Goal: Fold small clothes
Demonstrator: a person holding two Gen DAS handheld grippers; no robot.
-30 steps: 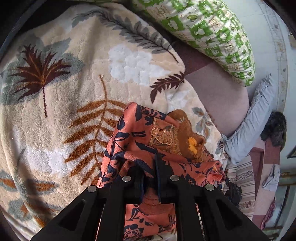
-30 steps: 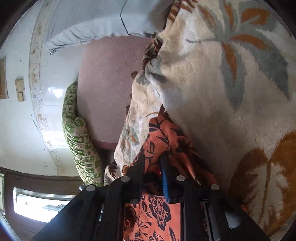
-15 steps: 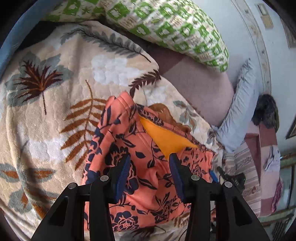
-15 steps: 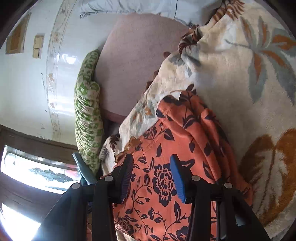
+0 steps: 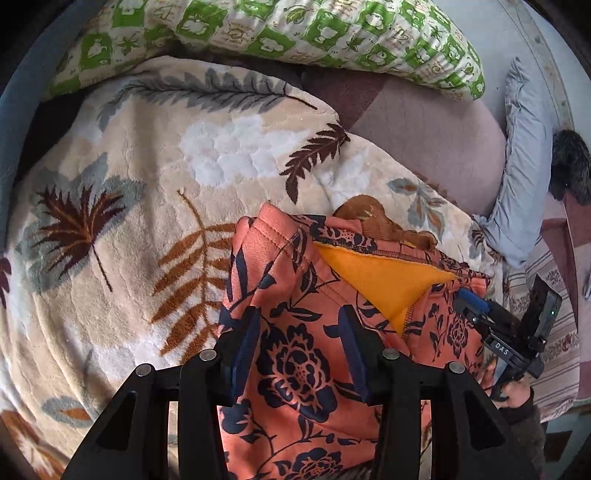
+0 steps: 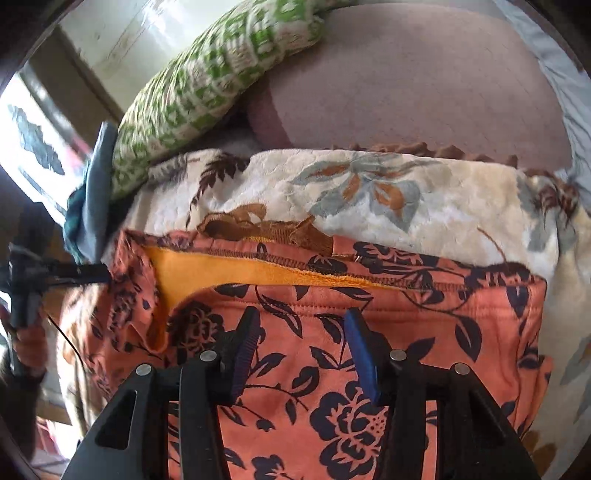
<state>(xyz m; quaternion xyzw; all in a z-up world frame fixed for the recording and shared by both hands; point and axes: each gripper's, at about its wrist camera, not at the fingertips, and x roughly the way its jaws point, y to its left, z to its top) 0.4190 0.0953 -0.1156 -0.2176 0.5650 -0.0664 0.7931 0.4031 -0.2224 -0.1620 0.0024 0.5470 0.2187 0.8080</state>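
Note:
An orange garment with dark navy flowers [image 5: 295,354] lies folded on a cream leaf-patterned blanket [image 5: 129,206]; its plain orange lining [image 5: 380,280] shows at a turned-back edge. My left gripper [image 5: 299,325] hovers open over the garment, holding nothing. My right gripper [image 6: 299,328] is open over the same garment [image 6: 406,350], lining [image 6: 207,269] to its left. The right gripper also shows at the garment's right edge in the left wrist view [image 5: 476,306], and the left gripper shows at the garment's left edge in the right wrist view [image 6: 74,273].
A green and white patterned pillow [image 5: 295,29] lies behind the blanket, with a mauve cushion [image 5: 424,136] and a grey-blue pillow [image 5: 524,155] to the right. In the right wrist view the green pillow [image 6: 207,81] and mauve cushion [image 6: 406,81] sit beyond the blanket [image 6: 369,199].
Both grippers were shut on the garment a second ago. They have opened, let it go and drawn back. The garment now lies flatter on the blanket, lining showing.

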